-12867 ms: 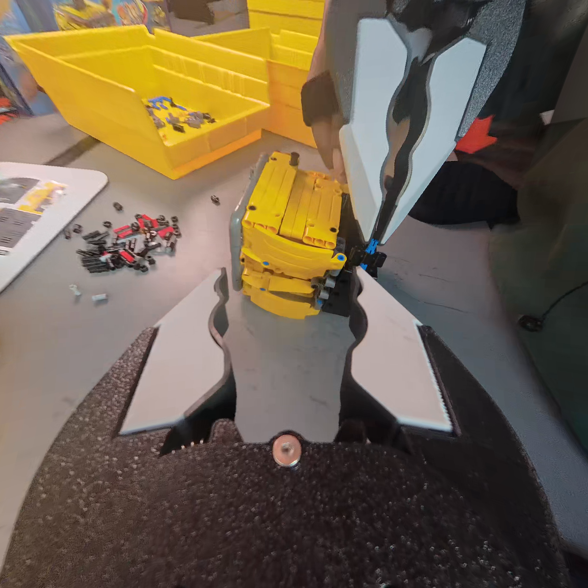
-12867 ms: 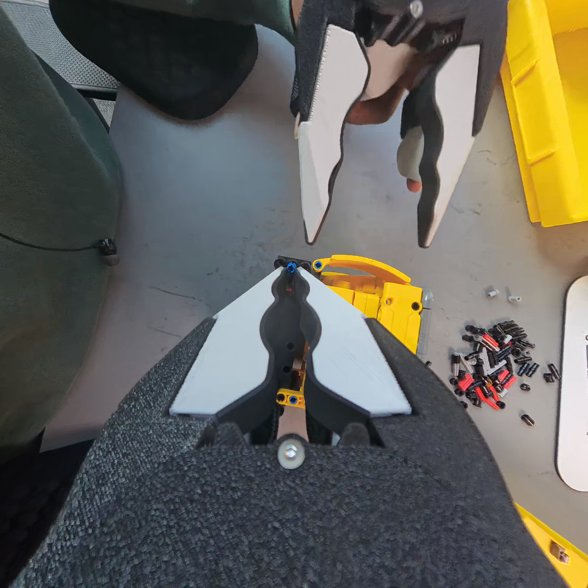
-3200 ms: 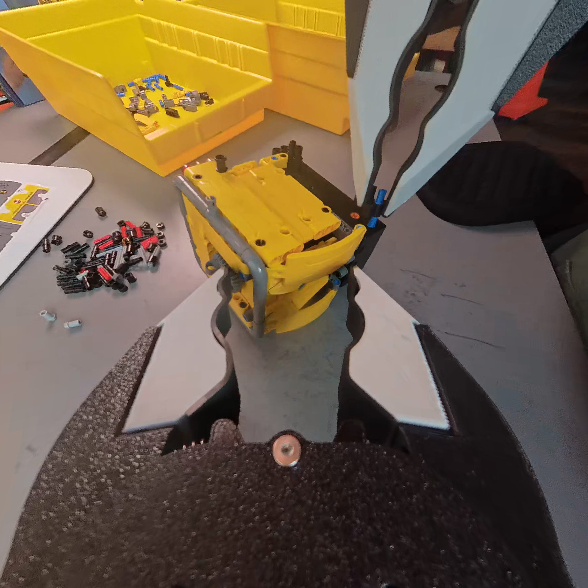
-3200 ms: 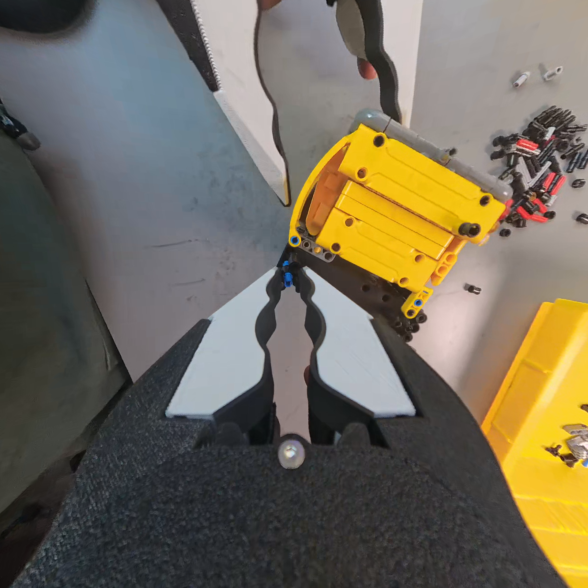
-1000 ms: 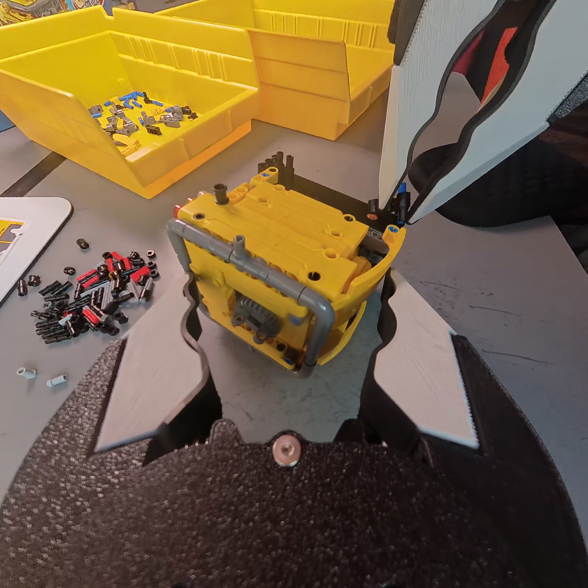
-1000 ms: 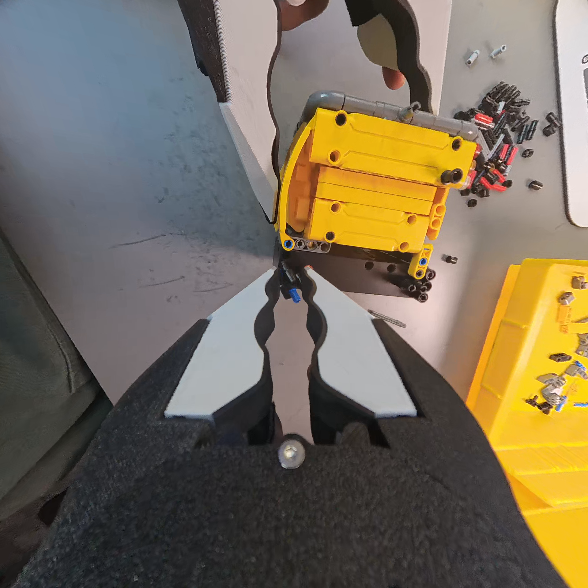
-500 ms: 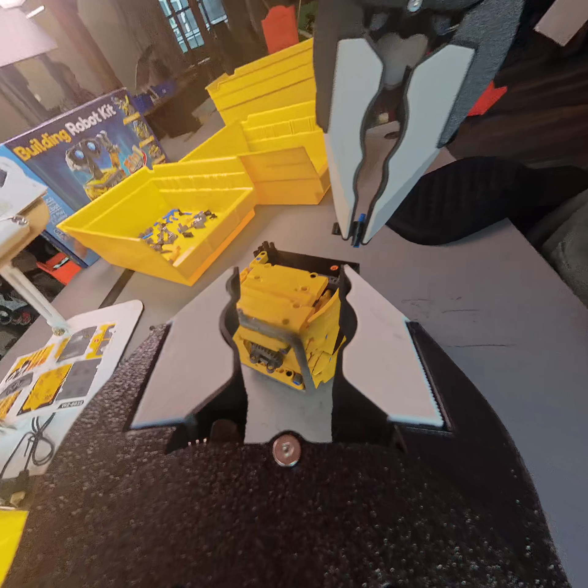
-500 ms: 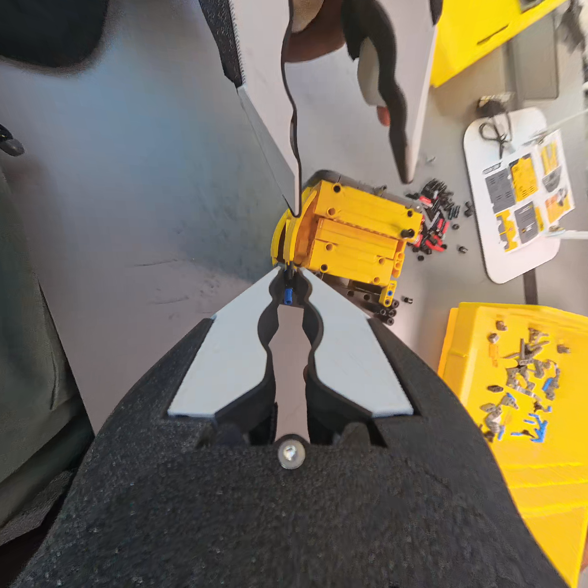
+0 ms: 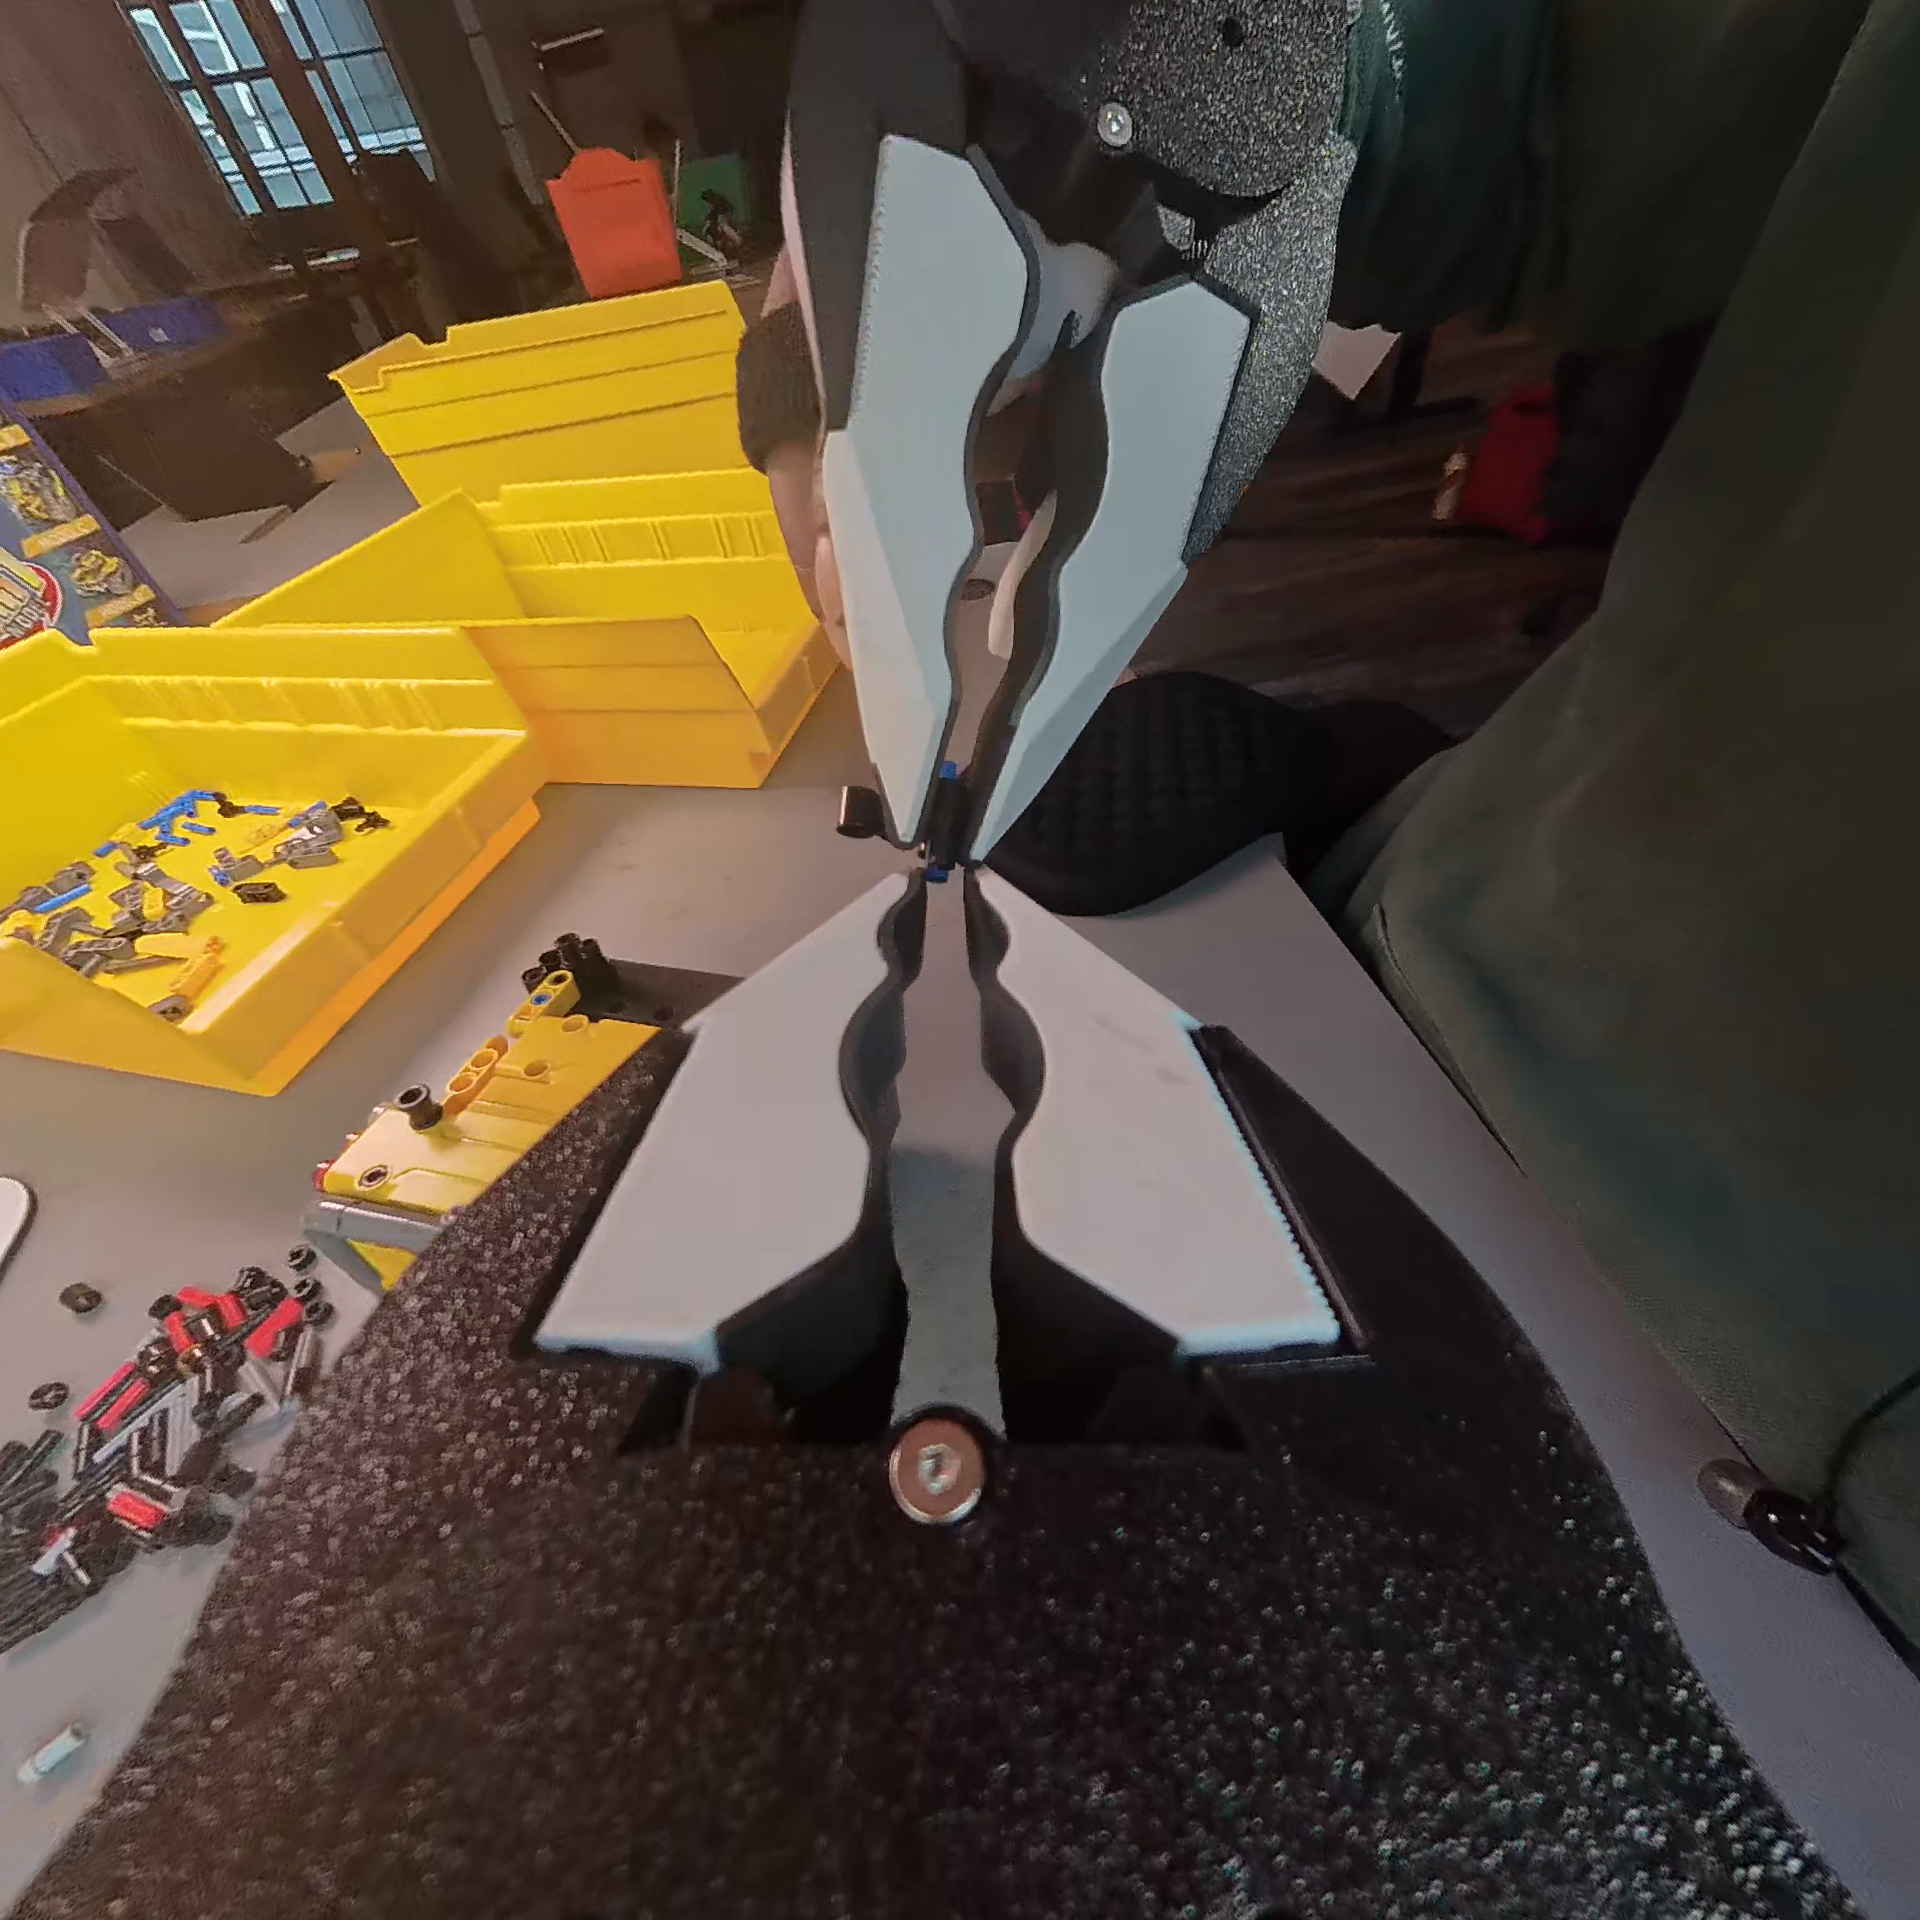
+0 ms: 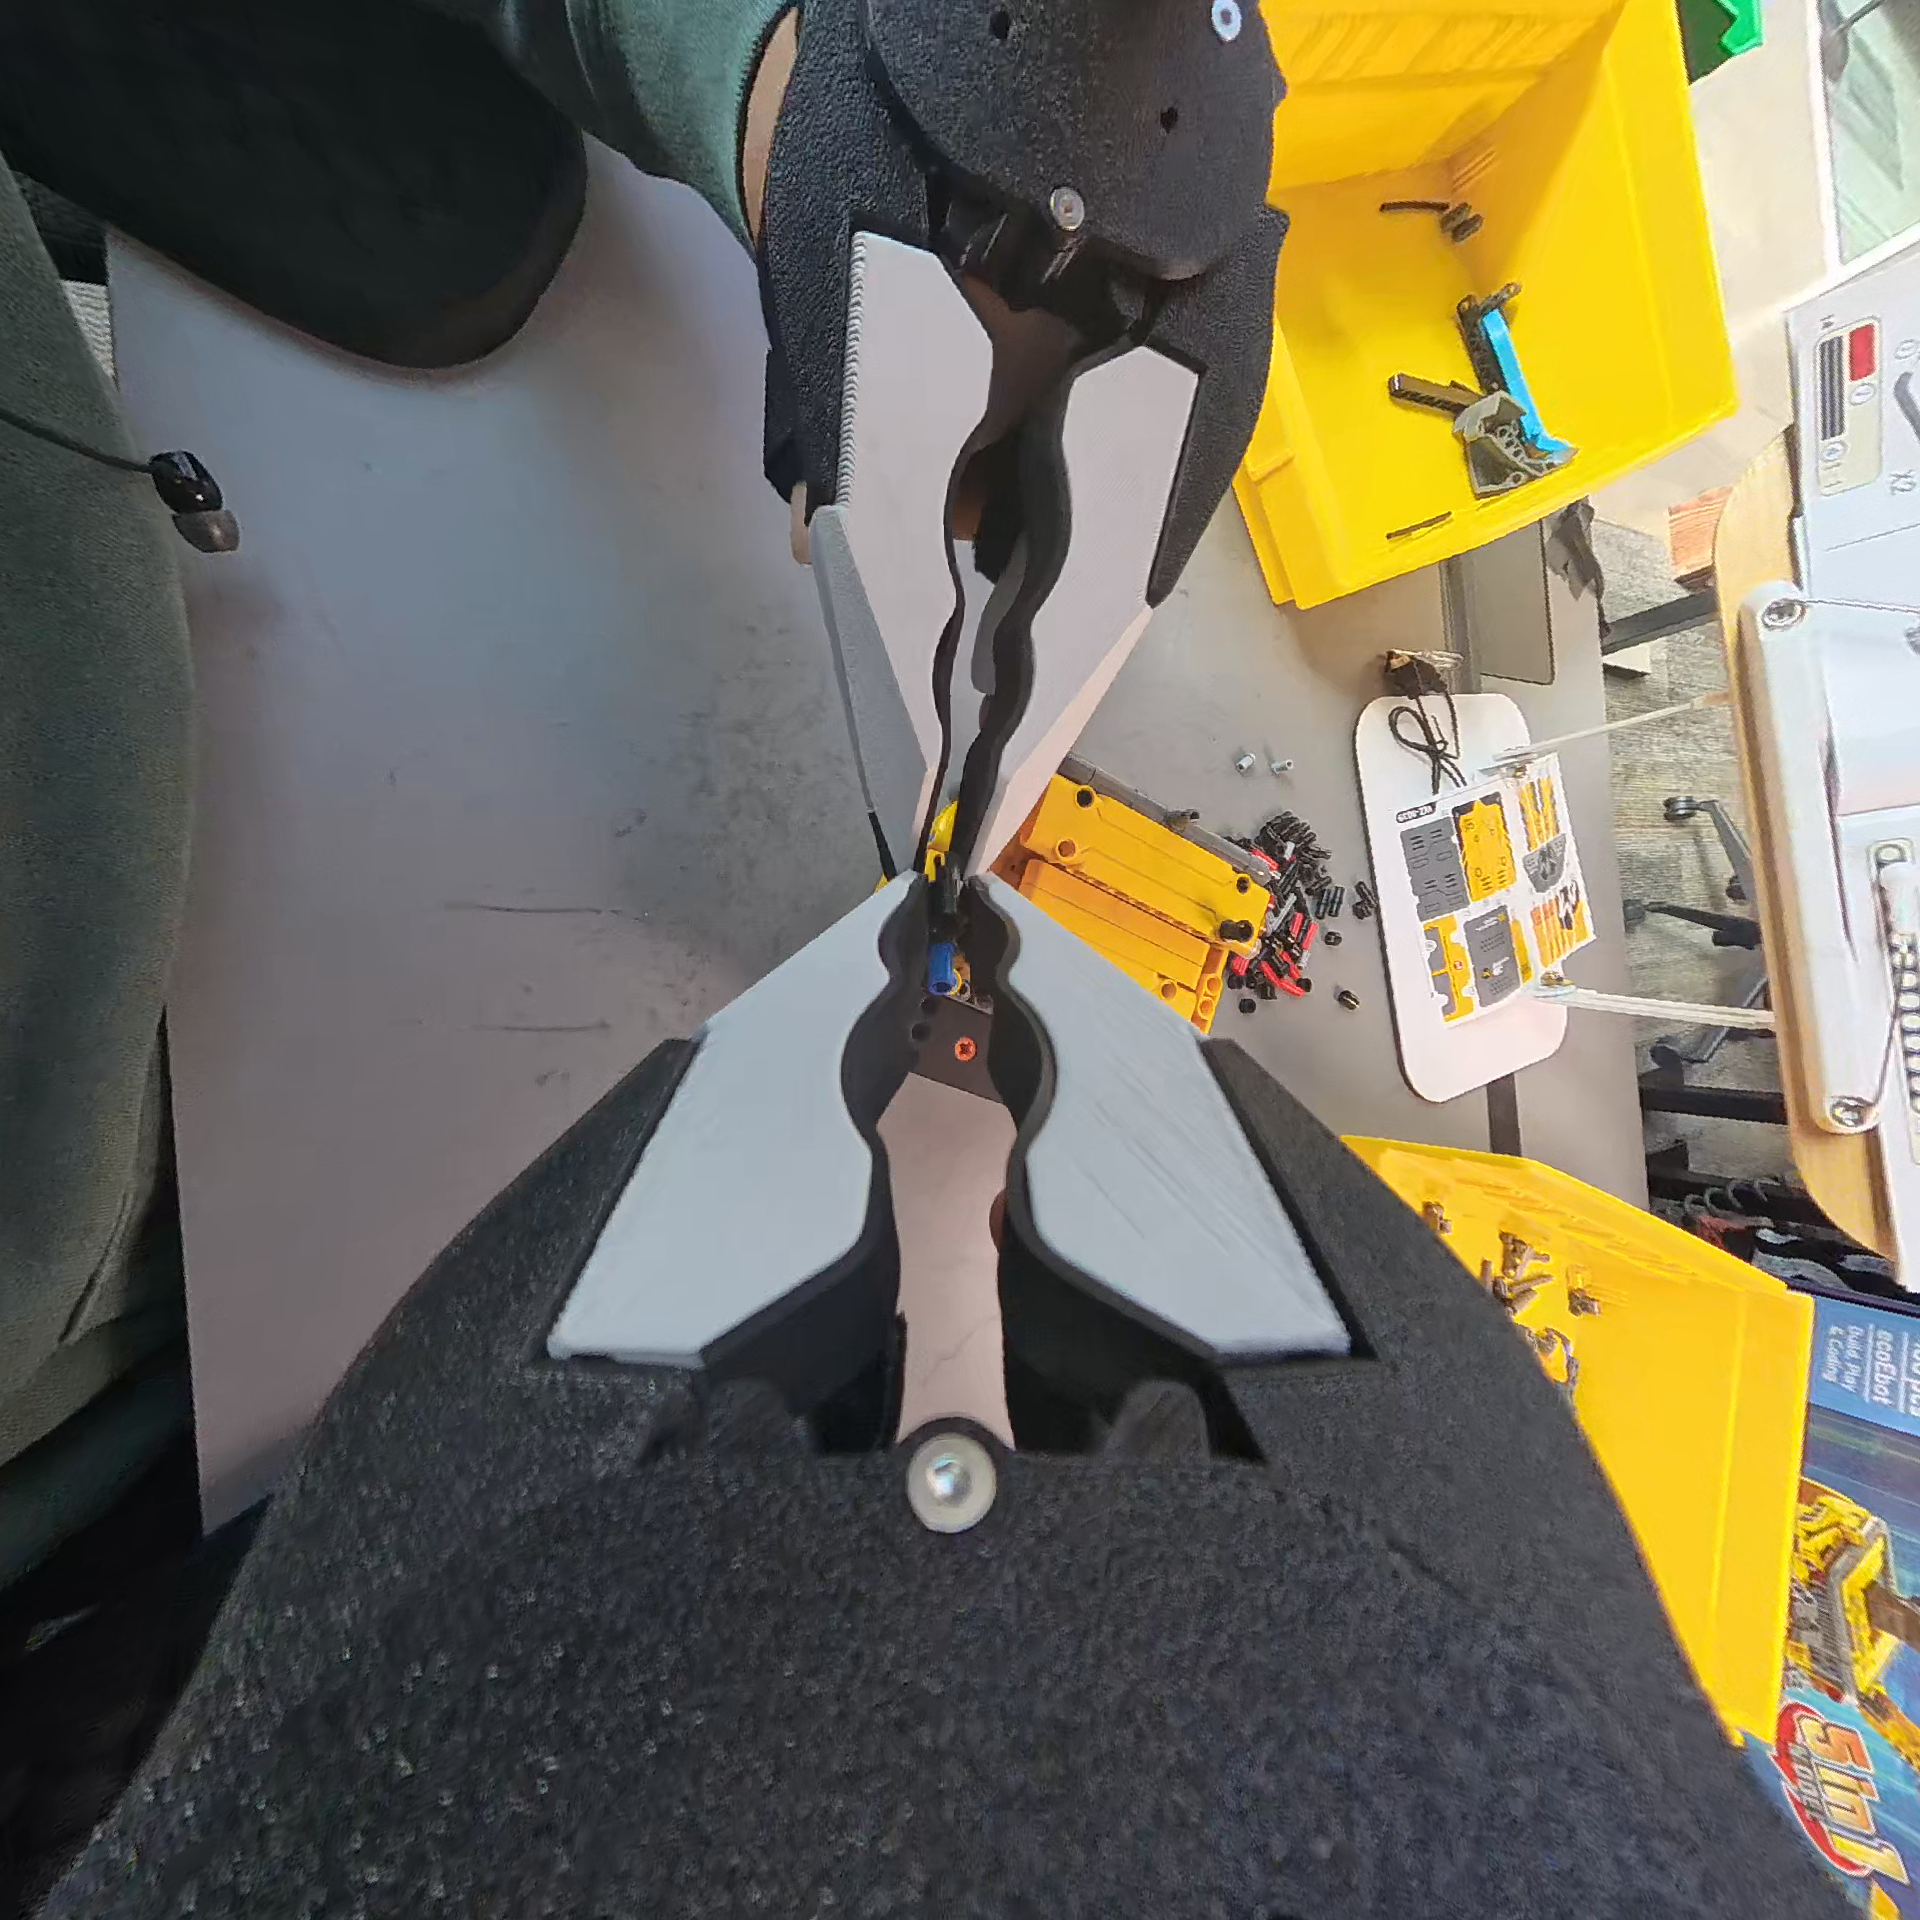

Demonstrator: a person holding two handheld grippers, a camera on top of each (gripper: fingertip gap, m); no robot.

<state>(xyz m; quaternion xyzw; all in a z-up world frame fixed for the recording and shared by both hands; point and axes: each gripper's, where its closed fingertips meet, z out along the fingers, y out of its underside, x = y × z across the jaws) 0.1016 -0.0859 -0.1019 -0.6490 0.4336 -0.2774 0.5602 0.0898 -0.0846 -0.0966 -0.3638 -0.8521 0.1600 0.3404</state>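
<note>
Grey table top (image 9: 665, 894), scuffed and scratched, pale under daylight. Dark green upholstered seat (image 9: 1662, 831) against its edge, rising high at the side. Black mesh cushion (image 9: 1195, 779) just past the table's far edge. Beyond, a dim room: dark wood floor (image 9: 1351, 561), multi-pane windows (image 9: 281, 135) high at the back letting in cool light, dark tables (image 9: 187, 384) below them. An orange panel (image 9: 613, 234) stands upright near the rear wall. A folded umbrella shape (image 9: 62, 239) at far left. In the right wrist view, a chair's wheeled base (image 10: 1704, 904) on grey floor past the table.
</note>
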